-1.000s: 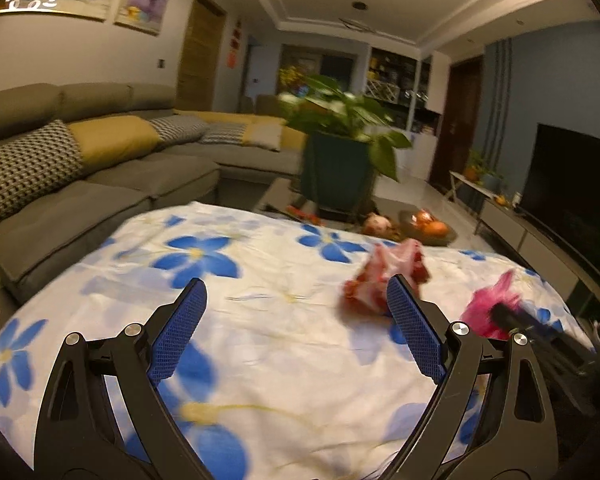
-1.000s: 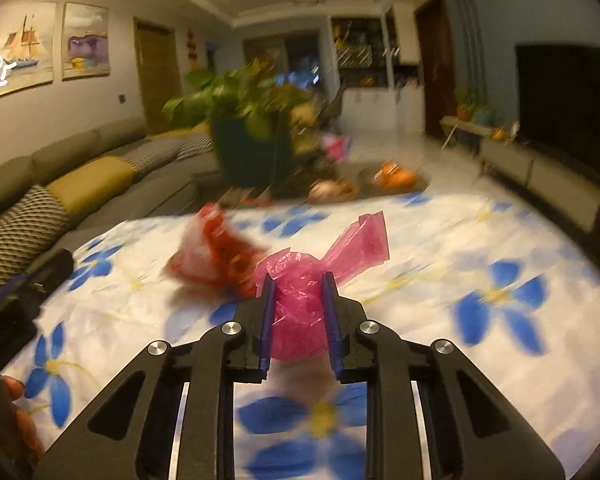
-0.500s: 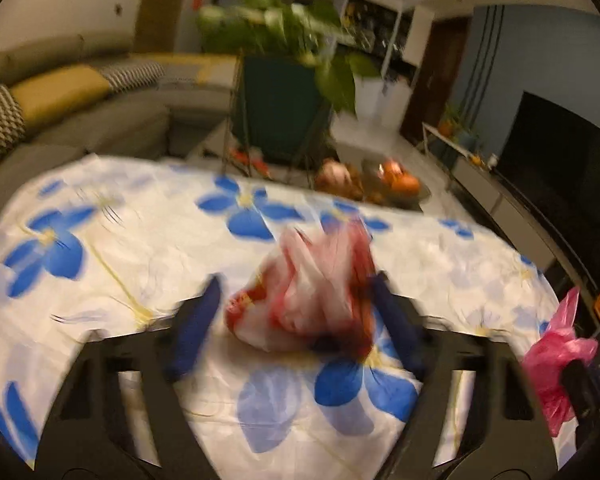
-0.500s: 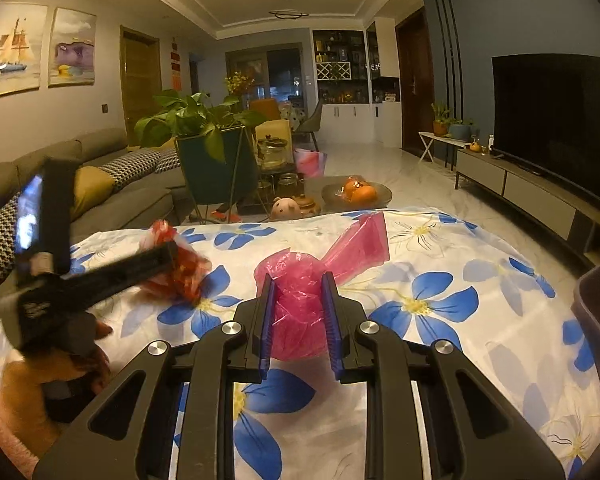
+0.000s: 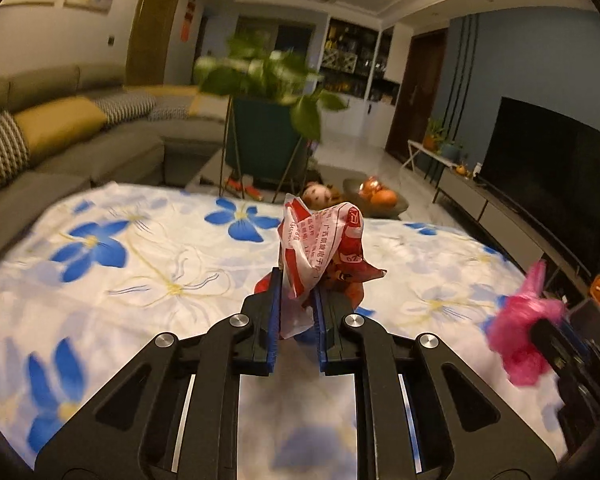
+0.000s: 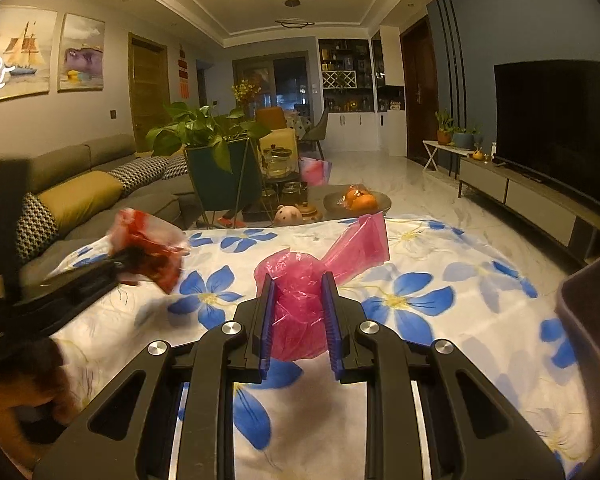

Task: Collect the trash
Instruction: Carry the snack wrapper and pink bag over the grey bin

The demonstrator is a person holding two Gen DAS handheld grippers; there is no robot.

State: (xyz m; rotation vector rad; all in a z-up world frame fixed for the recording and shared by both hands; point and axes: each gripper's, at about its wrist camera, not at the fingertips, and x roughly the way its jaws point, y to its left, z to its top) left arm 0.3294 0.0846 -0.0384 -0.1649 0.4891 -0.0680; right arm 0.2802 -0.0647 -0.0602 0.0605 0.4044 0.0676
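- The left claw (image 5: 296,292) is narrowing its jaws, and the blue pads (image 5: 275,312) already squeeze a crumpled red-and-white wrapper (image 5: 320,248) that sticks up between them, above the flowered cloth (image 5: 140,264).
- The right claw (image 6: 298,300) is nearly closed, its two blue pads (image 6: 267,320) pinching a bunched pink plastic bag (image 6: 300,308); a flat tail of the bag juts up and to the right past the fingertips.
- In the right wrist view the left claw shows at the left edge, blurred, with the red wrapper at its tip and a hand (image 6: 24,392) below it.
- In the left wrist view the pink bag appears at the right edge, also blurred, held by the other claw.
- Under both claws spreads the white cloth with blue flowers; whether it lies on a desk I cannot tell.
- Beyond the cloth stand a potted plant (image 6: 216,152) in a dark green planter and a dish of oranges (image 6: 358,200).
- A grey sofa (image 6: 100,196) runs along the left, a television (image 6: 560,128) on the right.
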